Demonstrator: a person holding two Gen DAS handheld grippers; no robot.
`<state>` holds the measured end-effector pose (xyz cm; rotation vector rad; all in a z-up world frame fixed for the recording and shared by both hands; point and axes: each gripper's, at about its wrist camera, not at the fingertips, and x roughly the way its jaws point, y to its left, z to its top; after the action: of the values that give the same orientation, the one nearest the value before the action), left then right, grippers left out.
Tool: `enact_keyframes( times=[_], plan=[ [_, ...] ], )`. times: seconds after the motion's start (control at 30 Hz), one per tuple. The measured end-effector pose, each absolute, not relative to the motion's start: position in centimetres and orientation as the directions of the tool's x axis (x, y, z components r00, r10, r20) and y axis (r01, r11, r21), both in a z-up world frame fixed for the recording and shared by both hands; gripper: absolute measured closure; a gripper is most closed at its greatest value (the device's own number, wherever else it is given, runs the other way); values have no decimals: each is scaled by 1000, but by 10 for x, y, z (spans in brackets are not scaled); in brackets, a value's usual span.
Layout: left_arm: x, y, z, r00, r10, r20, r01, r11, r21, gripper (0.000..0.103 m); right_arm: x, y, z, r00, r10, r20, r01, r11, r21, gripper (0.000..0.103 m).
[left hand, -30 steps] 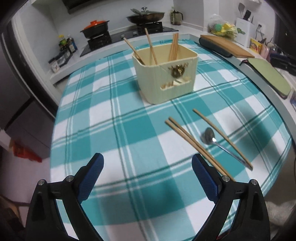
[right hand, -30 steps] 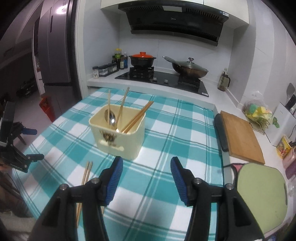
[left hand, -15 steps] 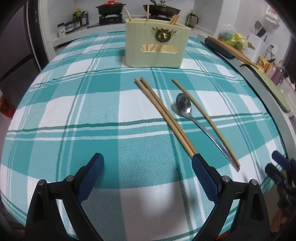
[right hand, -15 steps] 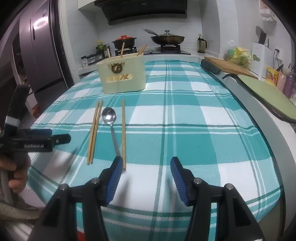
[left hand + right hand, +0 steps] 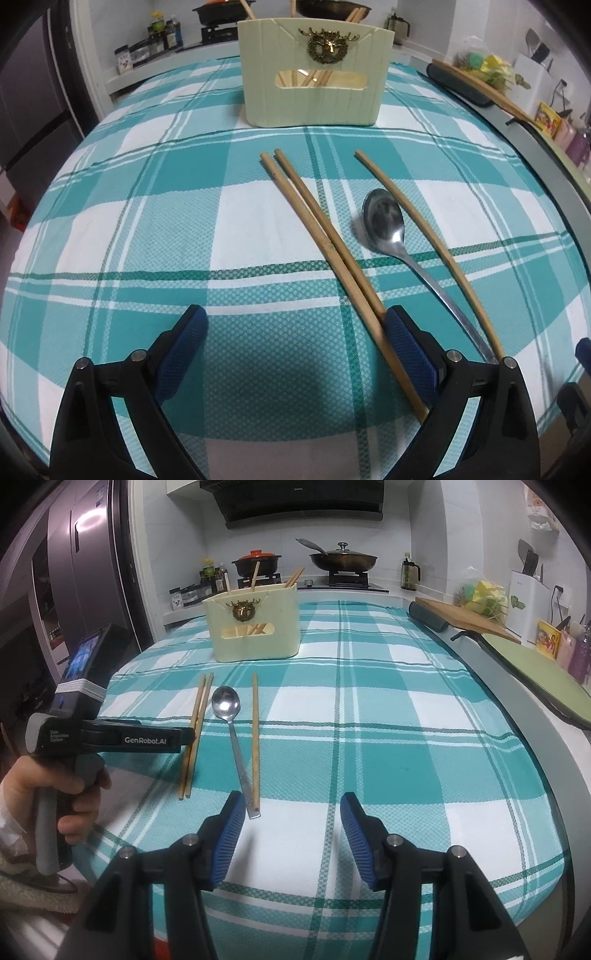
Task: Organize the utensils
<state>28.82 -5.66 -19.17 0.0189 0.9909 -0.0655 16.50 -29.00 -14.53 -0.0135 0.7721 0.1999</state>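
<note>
On the teal checked cloth lie a pair of wooden chopsticks, a metal spoon and a single chopstick. The same pair, spoon and single chopstick show in the right wrist view. Behind them stands a cream utensil holder with several chopsticks in it. My left gripper is open, low over the cloth, its right pad beside the pair's near end. My right gripper is open and empty, its left pad near the spoon handle's end.
A stove with an orange-lidded pot and a wok stands behind the table. A cutting board and a green mat lie on the counter at right. A hand holds the left gripper at the table's left edge.
Both grippers have dropped toward the cloth and the near ends of the utensils, which now look larger. The right gripper has barely moved in the last half second. The utensils have not moved.
</note>
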Motion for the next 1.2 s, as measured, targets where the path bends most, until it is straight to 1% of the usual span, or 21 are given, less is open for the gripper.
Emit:
enact_keyframes(
  times=[0.1,0.17,0.3,0.4,0.47,0.5,0.57,0.6,0.67,0.7,0.73,0.77,0.8,0.87,0.9,0.93,0.97,1.0,1.2],
  plan=[
    [289,-48,-197,524,-24,-851,37,999,-5,3,165,-292,-146,700,162,-696,-180,982,47,48],
    [289,-46,-197,533,-18,-846,28,1000,-3,3,165,-292,-148,697,157,-699,-180,983,41,48],
    [296,-49,-196,533,-22,-846,48,999,4,3,173,-292,-154,676,160,-720,-177,983,51,48],
    [305,-49,-196,541,-31,-840,67,998,6,6,189,-290,-156,655,178,-735,-198,978,61,48],
    [309,-48,-195,551,-40,-834,76,997,3,17,204,-287,-158,641,190,-744,-212,975,66,48],
    [311,-48,-194,553,-45,-832,81,997,0,19,213,-285,-158,633,199,-748,-220,973,72,49],
    [312,-48,-193,556,-59,-829,92,996,-10,32,232,-281,-158,615,231,-754,-239,966,100,49],
    [312,-49,-192,559,-64,-827,99,995,-10,35,241,-277,-159,605,246,-757,-247,962,115,49],
    [310,-52,-191,565,-70,-822,117,993,-4,49,261,-268,-160,584,277,-763,-273,952,137,55],
    [309,-54,-191,566,-75,-821,127,992,-3,52,269,-263,-162,573,288,-767,-287,947,142,61],
    [309,-55,-190,567,-77,-820,133,991,-1,57,278,-257,-164,560,300,-772,-302,942,147,65],
    [308,-55,-190,571,-75,-818,135,991,3,63,286,-252,-166,547,312,-777,-318,936,152,67],
    [308,-55,-189,573,-74,-816,135,991,5,67,291,-247,-167,537,322,-780,-331,931,156,70],
    [308,-52,-189,577,-65,-814,127,992,10,81,301,-237,-173,511,327,-795,-357,922,150,78],
    [308,-50,-189,578,-56,-814,118,993,16,87,304,-233,-176,498,324,-804,-369,919,141,84],
    [309,-46,-189,578,-50,-814,110,994,17,94,307,-229,-180,483,310,-819,-379,917,124,91],
    [309,-42,-190,575,-51,-816,103,995,10,95,308,-227,-183,488,289,-824,-382,919,96,95],
    [309,-38,-190,574,-48,-817,93,996,6,95,308,-226,-182,501,268,-823,-377,923,71,96],
    [297,-2,-191,576,9,-817,5,1000,14,96,297,-256,-180,543,165,-823,-212,976,56,96]
  ],
)
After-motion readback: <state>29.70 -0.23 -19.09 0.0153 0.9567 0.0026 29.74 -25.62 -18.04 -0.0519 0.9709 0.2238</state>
